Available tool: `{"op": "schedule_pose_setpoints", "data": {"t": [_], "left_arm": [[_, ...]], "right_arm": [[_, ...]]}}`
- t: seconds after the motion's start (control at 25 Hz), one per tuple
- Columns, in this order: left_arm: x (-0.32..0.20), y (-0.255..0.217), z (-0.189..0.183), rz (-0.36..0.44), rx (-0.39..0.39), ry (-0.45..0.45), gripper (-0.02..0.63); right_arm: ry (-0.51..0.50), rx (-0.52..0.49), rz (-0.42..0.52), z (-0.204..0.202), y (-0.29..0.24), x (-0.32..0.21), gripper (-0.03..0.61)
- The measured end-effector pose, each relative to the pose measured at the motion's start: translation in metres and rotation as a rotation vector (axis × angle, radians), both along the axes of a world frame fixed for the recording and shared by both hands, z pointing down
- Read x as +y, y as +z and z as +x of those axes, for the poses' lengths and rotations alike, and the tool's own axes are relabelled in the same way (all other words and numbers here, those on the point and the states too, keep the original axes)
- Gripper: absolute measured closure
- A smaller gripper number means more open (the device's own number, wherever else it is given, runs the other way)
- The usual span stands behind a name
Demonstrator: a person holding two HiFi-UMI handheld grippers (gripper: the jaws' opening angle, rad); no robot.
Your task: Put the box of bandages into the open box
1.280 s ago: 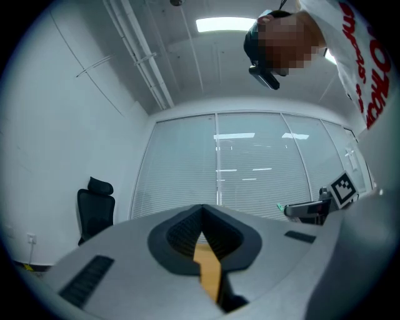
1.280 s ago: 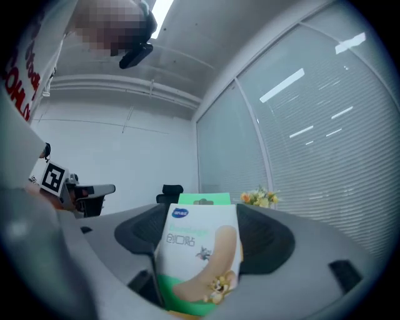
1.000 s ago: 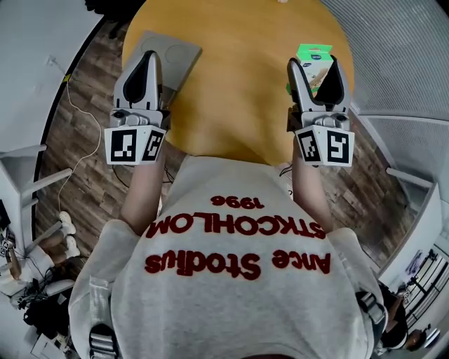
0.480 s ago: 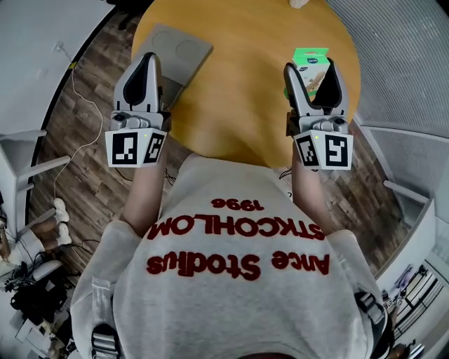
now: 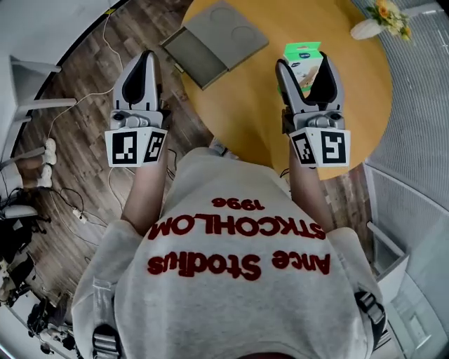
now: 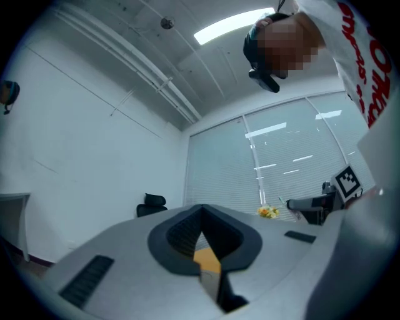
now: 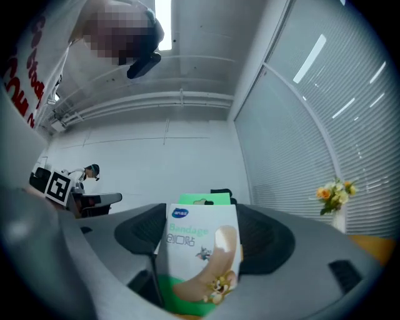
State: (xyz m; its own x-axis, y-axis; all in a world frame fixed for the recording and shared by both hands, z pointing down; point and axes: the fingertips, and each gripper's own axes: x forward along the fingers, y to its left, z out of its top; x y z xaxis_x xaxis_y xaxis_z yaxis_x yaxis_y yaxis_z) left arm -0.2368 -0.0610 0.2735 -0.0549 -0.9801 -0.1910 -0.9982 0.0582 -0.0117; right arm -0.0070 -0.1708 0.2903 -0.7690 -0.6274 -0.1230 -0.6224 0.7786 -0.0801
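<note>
Right gripper view: glossy cardboard box of bandages [image 7: 203, 256] clamped in right hand-held gripper [image 7: 202, 232]; left hand-held gripper [image 6: 201, 217], jaws together.

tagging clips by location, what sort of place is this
Probably an office meeting room: a round wooden table, a black office chair and glass walls with blinds.

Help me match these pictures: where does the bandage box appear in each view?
Head view: bandage box upper right, held in the right gripper over the table.
Left gripper view: not in it.
Right gripper view: bottom centre, between the jaws.
Shared landmark: the yellow flowers, right of centre in both gripper views.
</note>
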Motion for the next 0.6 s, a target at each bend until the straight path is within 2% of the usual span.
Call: {"op": "schedule_pose_setpoints", "data": {"t": [0.12, 0.32, 0.44, 0.6], "left_arm": [[0.017, -0.005, 0.003, -0.004, 0.005, -0.067, 0.607], [0.028, -0.006, 0.015, -0.019, 0.029, -0.124, 0.607], [0.028, 0.006, 0.001, -0.033, 0.049, -0.142, 0.607], [0.027, 0.027, -0.035, -0.061, 0.067, -0.159, 0.607]], "right_arm": [[-0.073, 0.001, -0.01, -0.01, -0.004, 0.002, 0.219], [-0.148, 0.021, -0.029, -0.01, -0.007, 0.006, 0.219], [-0.186, 0.044, -0.062, -0.032, 0.005, 0.006, 0.219], [-0.248, 0.086, -0.111, -0.082, 0.032, 0.009, 0.219]]}}
